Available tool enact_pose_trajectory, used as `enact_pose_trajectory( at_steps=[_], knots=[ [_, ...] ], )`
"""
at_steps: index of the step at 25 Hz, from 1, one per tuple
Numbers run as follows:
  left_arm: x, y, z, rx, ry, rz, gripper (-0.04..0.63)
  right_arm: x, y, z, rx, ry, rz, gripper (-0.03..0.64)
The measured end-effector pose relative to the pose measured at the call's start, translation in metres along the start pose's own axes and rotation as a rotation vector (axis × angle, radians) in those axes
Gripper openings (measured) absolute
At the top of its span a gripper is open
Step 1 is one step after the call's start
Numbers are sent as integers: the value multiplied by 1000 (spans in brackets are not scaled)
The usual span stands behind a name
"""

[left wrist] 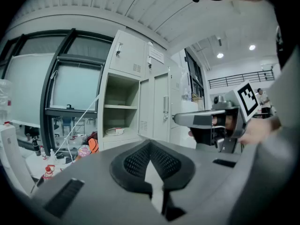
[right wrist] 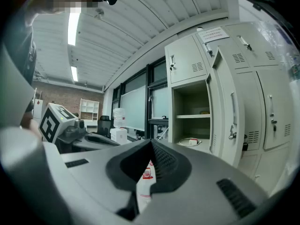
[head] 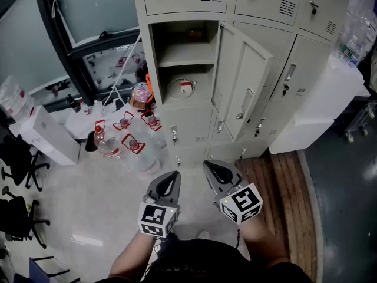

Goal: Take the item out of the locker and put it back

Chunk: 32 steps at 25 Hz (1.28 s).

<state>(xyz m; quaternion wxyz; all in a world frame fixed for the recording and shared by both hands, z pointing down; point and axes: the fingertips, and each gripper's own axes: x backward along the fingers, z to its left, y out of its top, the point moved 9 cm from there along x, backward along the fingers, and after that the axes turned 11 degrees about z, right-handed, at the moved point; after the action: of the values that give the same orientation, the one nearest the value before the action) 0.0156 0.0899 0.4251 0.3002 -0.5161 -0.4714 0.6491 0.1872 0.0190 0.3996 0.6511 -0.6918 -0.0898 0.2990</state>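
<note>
The locker (head: 154,58) stands with its door (head: 241,81) swung out to the right. On its lower floor lies a round white item with a red label (head: 181,88), also seen in the left gripper view (left wrist: 115,131) and the right gripper view (right wrist: 190,142). The shelf above it holds something small and dim. My left gripper (head: 171,177) (left wrist: 150,144) and right gripper (head: 211,167) (right wrist: 151,144) hover side by side over the floor, well short of the locker and pointing at it. Both are shut with nothing between the jaws.
Several large water bottles with red handles (head: 126,137) crowd the floor left of the locker, beside a white box (head: 50,135) and office chairs (head: 17,158). A wooden platform (head: 283,181) and a white cabinet (head: 321,105) lie to the right. More shut locker doors (head: 294,75) surround the open one.
</note>
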Motion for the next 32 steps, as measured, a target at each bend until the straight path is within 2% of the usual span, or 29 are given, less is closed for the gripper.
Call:
enact_pose_trajectory(
  at_steps=[14,32],
  knots=[
    [0,0,19,-18,-16,-7,3,-19,8,4,-4,-16,-11,-5],
    [-17,18,118,-33,-104,-27,3,-104,51,9,-14,-123,2,-5]
  ],
)
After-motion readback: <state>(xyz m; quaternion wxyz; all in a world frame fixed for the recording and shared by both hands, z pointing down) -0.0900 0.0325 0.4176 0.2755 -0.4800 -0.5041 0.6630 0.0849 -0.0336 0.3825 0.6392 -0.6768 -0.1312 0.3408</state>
